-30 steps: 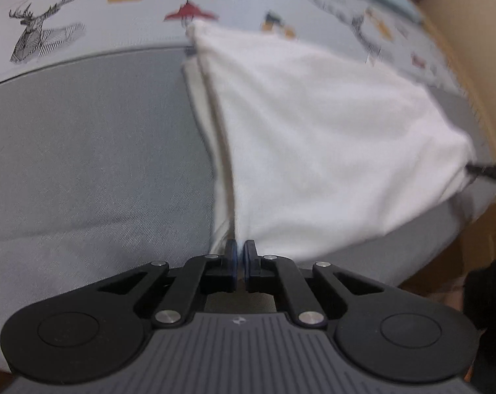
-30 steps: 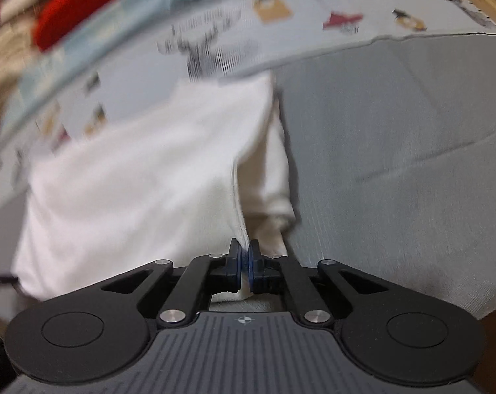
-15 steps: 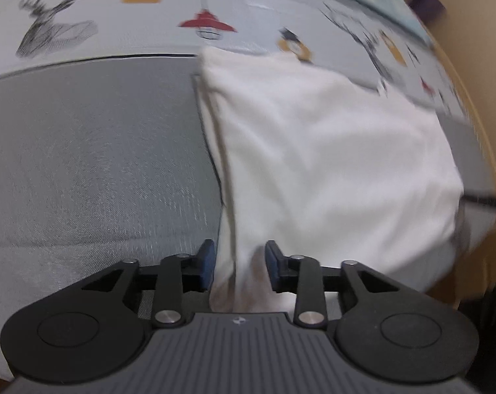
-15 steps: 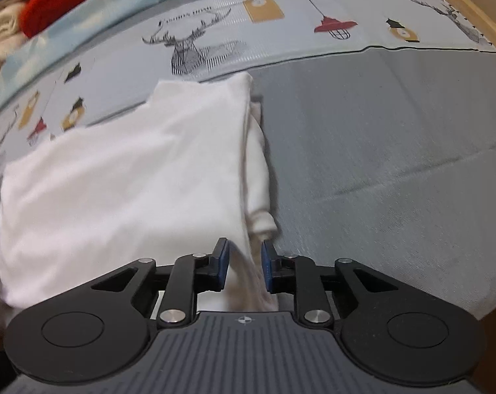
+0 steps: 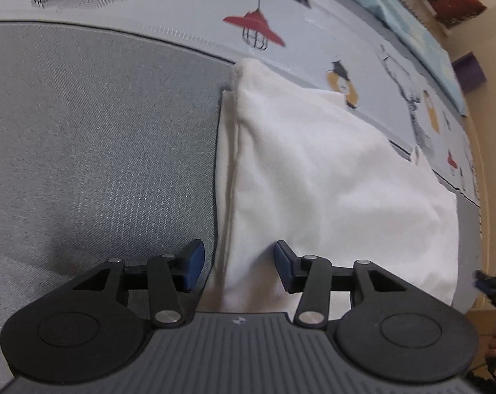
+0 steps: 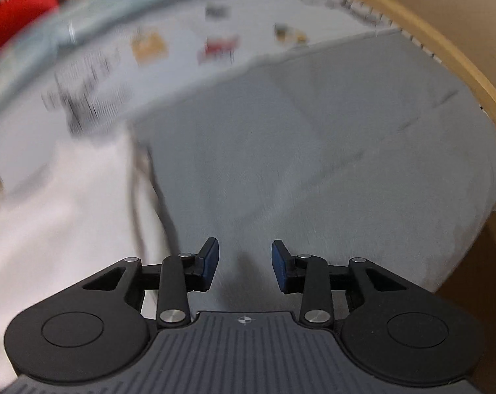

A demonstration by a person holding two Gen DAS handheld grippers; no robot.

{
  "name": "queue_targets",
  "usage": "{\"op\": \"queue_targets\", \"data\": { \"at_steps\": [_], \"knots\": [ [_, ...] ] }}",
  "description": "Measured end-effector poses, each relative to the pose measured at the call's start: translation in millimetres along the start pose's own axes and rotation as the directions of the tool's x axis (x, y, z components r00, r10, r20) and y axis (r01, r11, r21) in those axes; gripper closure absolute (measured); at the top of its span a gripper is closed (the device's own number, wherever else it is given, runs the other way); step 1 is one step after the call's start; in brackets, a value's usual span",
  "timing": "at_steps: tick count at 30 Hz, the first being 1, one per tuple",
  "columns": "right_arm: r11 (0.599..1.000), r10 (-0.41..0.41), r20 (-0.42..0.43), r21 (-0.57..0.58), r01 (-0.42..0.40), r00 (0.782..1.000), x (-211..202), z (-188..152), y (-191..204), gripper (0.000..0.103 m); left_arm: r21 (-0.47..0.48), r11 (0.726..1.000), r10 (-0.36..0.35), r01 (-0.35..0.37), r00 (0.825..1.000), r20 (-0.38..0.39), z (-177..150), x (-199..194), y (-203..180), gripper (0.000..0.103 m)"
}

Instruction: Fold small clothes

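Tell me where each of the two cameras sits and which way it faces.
Left wrist: on the left claw, facing steeply down at the folded white garment; its open fingers straddle the garment's edge.
Right wrist: on the right claw, angled down at the grey bedcover; open fingers, nothing between them, picture blurred.
Shared: white garment, grey bedcover, printed sheet.

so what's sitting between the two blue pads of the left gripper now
In the left wrist view, the near edge of the folded white cloth garment lies between the left gripper pads; the jaws have just been opening and no longer pinch it.
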State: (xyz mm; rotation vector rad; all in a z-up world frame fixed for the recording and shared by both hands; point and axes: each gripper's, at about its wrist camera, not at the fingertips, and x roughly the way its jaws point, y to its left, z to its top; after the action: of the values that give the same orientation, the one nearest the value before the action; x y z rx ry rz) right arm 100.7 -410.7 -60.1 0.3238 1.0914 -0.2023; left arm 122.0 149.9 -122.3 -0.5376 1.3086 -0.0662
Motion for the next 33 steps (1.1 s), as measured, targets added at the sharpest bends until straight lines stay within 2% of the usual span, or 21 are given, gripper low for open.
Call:
{"op": "queue_targets", "data": {
  "at_steps": [2,4,5,6,9,10,11,12,15,18,22,25,26,27,29,31,33],
  "knots": [
    [0.999,0.027,0.040,-0.023,-0.026,0.999,-20,6,3,0.066,0.008,1.000,0.001,-0.001,1.000,0.002,4,7,-4,0.052],
    [0.992,0.113,0.108,-0.064,-0.106,0.988,-46,10,8,0.064,0.017,1.000,0.004,-0.005,1.000,0.011,6,9,-6,0.053],
    [0.986,0.150,0.143,-0.097,-0.137,0.978,-57,11,12,0.064,0.025,1.000,0.009,-0.009,1.000,0.015,6,10,-7,0.058],
    [0.979,0.177,0.178,-0.133,-0.154,0.968,-67,8,17,0.063,0.043,0.999,0.014,-0.015,1.000,0.019,6,11,-10,0.068],
    [0.966,0.209,0.262,-0.208,-0.156,0.942,-75,-9,22,0.062,0.088,0.996,0.017,-0.019,1.000,0.025,3,10,-13,0.087],
    [0.966,0.191,0.255,-0.218,-0.136,0.948,-68,-13,22,0.062,0.086,0.996,0.013,-0.016,0.999,0.035,1,6,-12,0.089],
    [0.971,0.138,0.193,-0.220,-0.095,0.971,-58,-14,28,0.062,0.083,0.996,0.011,-0.014,0.999,0.046,1,3,-10,0.092],
    [0.978,0.119,0.181,-0.194,-0.084,0.976,-53,-13,30,0.062,0.084,0.996,0.008,-0.013,0.998,0.061,-1,-3,-9,0.097],
    [0.984,0.158,0.171,-0.115,-0.140,0.972,-47,-9,33,0.062,0.088,0.996,0.006,-0.016,0.993,0.114,-7,-22,-6,0.099],
    [0.981,0.180,0.142,-0.098,-0.167,0.973,-34,-13,45,0.062,0.101,0.994,0.026,-0.042,0.988,0.155,-13,-44,-1,0.100],
    [0.976,0.192,0.106,-0.126,-0.178,0.976,-20,-26,68,0.062,0.070,0.996,0.047,-0.061,0.982,0.181,-19,-67,13,0.100],
    [0.969,0.201,0.094,-0.166,-0.184,0.975,-16,-37,84,0.062,0.016,1.000,-0.010,0.008,0.991,0.133,-19,-69,26,0.099],
    [0.967,0.201,0.090,-0.180,-0.182,0.976,-14,-38,88,0.062,0.003,1.000,-0.015,0.014,0.991,0.130,-18,-69,30,0.093],
    [0.964,0.200,0.083,-0.198,-0.181,0.976,-12,-39,92,0.062,-0.006,1.000,-0.011,0.012,0.991,0.133,-17,-68,33,0.077],
    [0.957,0.217,0.097,-0.217,-0.192,0.971,-15,-40,96,0.062,-0.050,0.999,-0.010,0.018,0.988,0.151,-15,-66,41,0.055],
    [0.948,0.229,0.102,-0.248,-0.198,0.968,-16,-40,97,0.063,-0.111,0.991,-0.054,0.070,0.989,0.134,-12,-58,50,0.055],
    [0.938,0.233,0.091,-0.283,-0.199,0.968,-15,-40,97,0.063,-0.129,0.987,-0.083,0.096,0.991,0.101,-9,-46,51,0.055]
  ]
}}
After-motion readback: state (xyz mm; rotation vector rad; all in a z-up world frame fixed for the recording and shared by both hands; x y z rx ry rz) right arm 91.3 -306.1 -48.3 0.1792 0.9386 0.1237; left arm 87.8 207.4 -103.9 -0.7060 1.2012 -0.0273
